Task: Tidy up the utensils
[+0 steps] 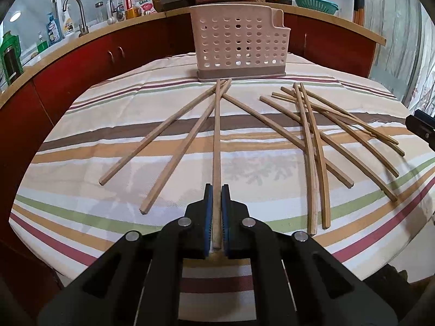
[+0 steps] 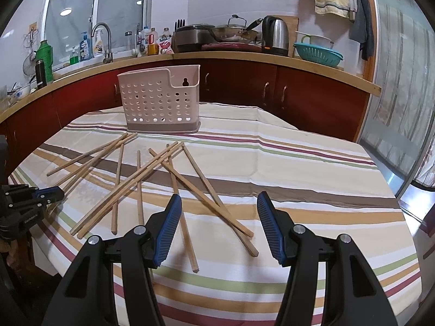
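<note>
Left wrist view: left gripper (image 1: 217, 190) with jaws pinching the near end of one chopstick (image 1: 216, 141), its far tip resting near the base of the pink perforated caddy (image 1: 239, 43). Other chopsticks (image 1: 312, 146) scattered flat across the striped cloth (image 1: 108, 225) of the counter. Pick-up step in hand, judging by the grip.

Right wrist view: right gripper (image 2: 218, 198) low over the cloth, jaws spread, nothing pinched, loose chopsticks (image 2: 174, 179) lying crossed ahead and between the fingers. Caddy (image 2: 160, 97) upright at the far side, apparently empty.

Next, probably: lift, tip the held stick upright, lower into the caddy's open top without snagging neighbours.
</note>
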Demonstrator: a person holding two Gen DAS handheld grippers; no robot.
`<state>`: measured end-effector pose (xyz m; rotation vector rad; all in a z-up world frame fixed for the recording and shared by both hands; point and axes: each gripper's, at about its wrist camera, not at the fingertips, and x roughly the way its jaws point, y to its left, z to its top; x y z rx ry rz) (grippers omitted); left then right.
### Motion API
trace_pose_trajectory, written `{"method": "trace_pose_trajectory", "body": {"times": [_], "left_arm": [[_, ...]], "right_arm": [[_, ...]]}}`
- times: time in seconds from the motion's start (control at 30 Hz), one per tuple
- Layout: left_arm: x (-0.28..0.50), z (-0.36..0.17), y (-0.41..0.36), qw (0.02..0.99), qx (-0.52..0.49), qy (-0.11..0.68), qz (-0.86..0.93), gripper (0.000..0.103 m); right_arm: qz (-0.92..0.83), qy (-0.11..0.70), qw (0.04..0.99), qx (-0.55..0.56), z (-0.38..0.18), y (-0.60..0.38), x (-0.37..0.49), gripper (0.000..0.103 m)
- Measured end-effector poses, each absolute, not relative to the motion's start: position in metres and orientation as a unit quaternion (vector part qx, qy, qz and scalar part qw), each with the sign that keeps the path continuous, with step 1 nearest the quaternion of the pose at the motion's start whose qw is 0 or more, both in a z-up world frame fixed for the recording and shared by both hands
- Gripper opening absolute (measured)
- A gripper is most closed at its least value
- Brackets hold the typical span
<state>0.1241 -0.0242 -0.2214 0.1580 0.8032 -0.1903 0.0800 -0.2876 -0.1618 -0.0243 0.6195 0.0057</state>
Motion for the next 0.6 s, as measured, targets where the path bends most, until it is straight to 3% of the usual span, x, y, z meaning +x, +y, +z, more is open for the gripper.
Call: {"method": "trace_pose_trajectory", "body": {"times": [0.43, 0.6], "left_arm": [[0.123, -0.220, -0.020, 0.916, 0.071, 0.385, -0.090, 0.007], [0.123, -0.219, -0.020, 0.916, 0.069, 0.384, -0.090, 0.007]], "right_arm": [[0.003, 0.311, 0.950, -0.019, -0.171, -0.285, 0.079, 0.057], [0.005, 0.322, 0.947, -0.015, -0.180, -0.289, 0.081, 0.050]]}}
